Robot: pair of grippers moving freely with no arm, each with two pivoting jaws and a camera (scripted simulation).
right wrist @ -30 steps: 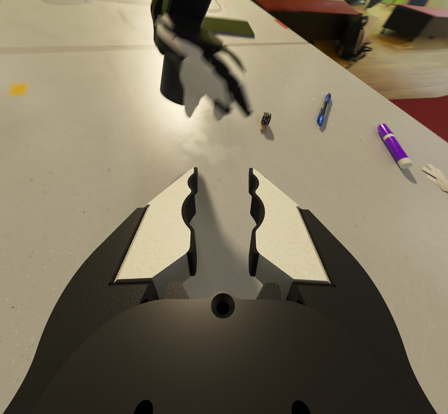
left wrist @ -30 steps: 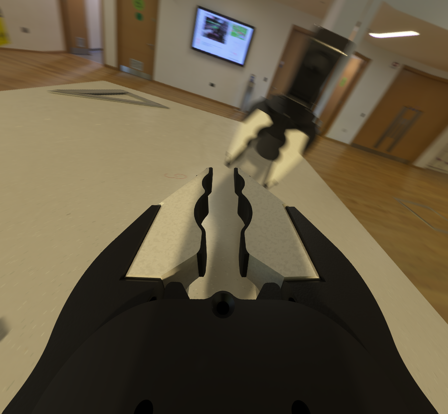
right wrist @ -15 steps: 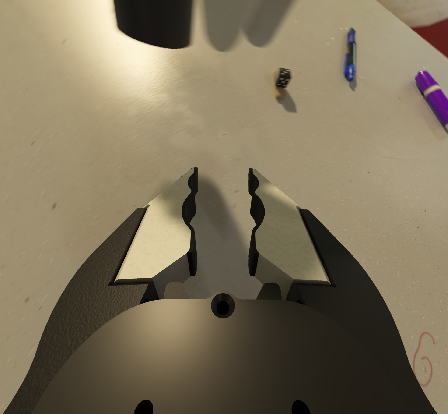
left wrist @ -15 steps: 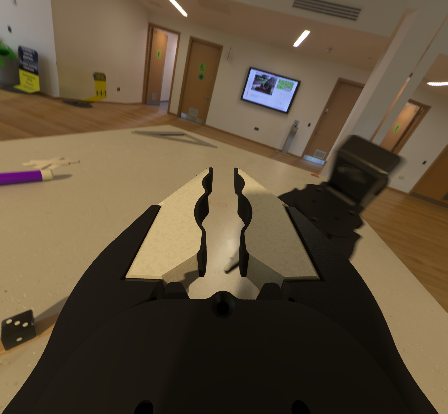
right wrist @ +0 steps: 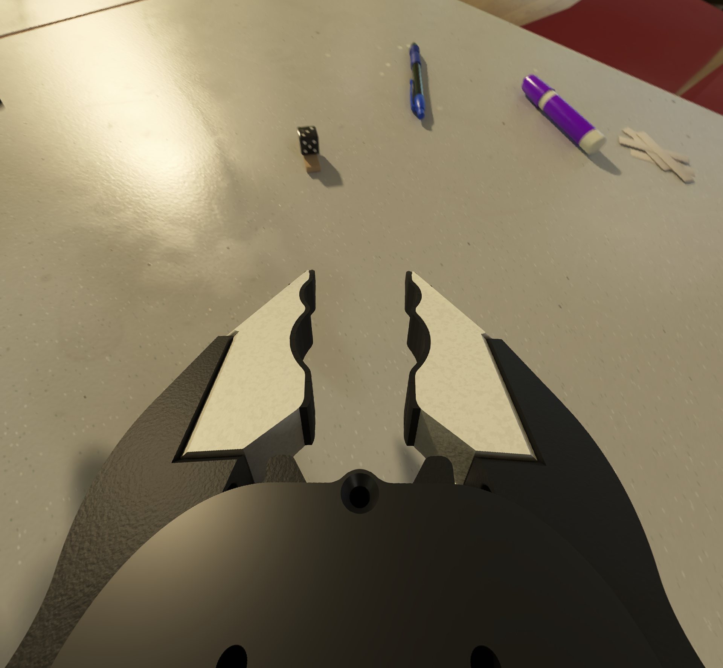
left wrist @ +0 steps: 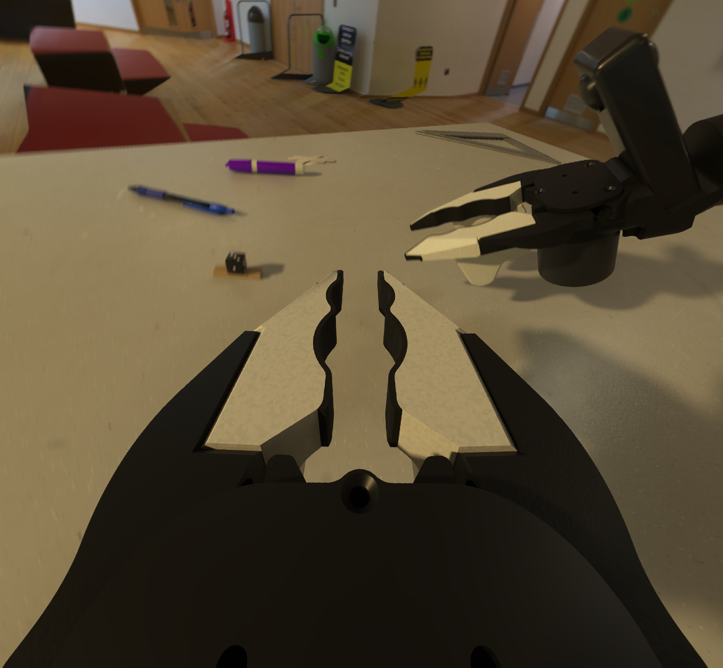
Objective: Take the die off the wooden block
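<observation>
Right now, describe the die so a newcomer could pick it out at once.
On the pale table, look left of the blue pen and purple marker. There a thin wooden block lies flat with the die on it. It is the only cube: small, black, white-dotted.

Left hand-held gripper (left wrist: 360, 273): matte black body with a round recessed hole at centre and two holes near the lower edge. Fingers (left wrist: 281, 371) were flat, speckled cream wedges with black scalloped inner edges. Right hand-held gripper (right wrist: 359, 273) was alike; its side view showed small screws, a black cylinder beneath and a dark block above.
</observation>
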